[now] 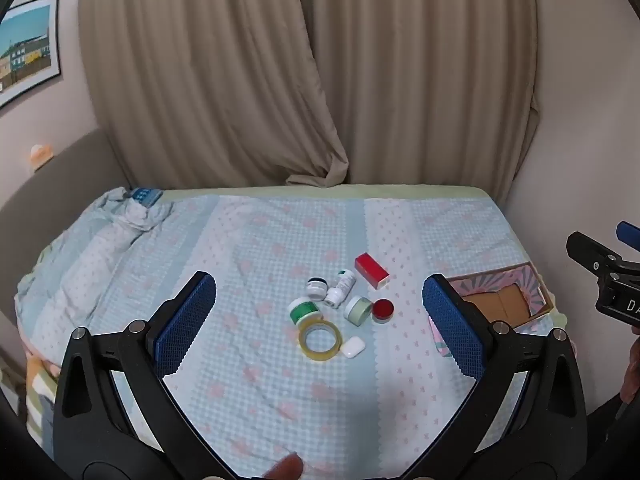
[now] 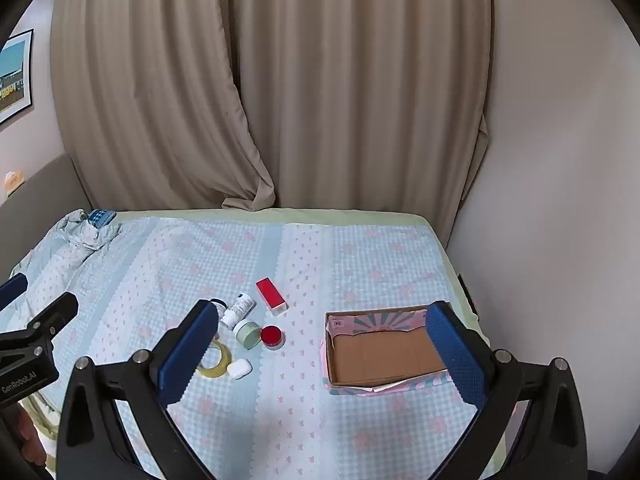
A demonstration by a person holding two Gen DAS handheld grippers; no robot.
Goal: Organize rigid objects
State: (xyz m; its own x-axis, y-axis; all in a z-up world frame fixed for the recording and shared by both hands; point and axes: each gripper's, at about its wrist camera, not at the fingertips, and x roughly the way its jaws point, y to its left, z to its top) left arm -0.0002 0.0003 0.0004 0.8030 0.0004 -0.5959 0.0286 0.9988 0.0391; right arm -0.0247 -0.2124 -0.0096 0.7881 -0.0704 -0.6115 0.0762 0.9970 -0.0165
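Note:
A cluster of small items lies on the bed: a red box [image 1: 371, 271] [image 2: 271, 291], a white bottle [image 1: 341, 287] [image 2: 239, 311], a dark-lidded jar [image 1: 316, 288], a green-labelled jar [image 1: 305, 310], a pale green jar [image 1: 358, 310] [image 2: 247, 333], a red-lidded jar [image 1: 383, 311] [image 2: 272, 337], a tape roll [image 1: 320, 339] [image 2: 215, 360] and a white earbud case [image 1: 353, 347] [image 2: 239, 369]. An open cardboard box [image 1: 502, 300] [image 2: 384, 354] sits to their right, empty. My left gripper [image 1: 320, 322] is open above the cluster. My right gripper [image 2: 324, 354] is open, between cluster and box.
The bed [image 2: 360, 256] has a light blue checked cover, with a bunched quilt [image 1: 100, 240] at the far left. Beige curtains [image 1: 300, 80] hang behind the bed and a wall [image 2: 560, 200] closes the right side.

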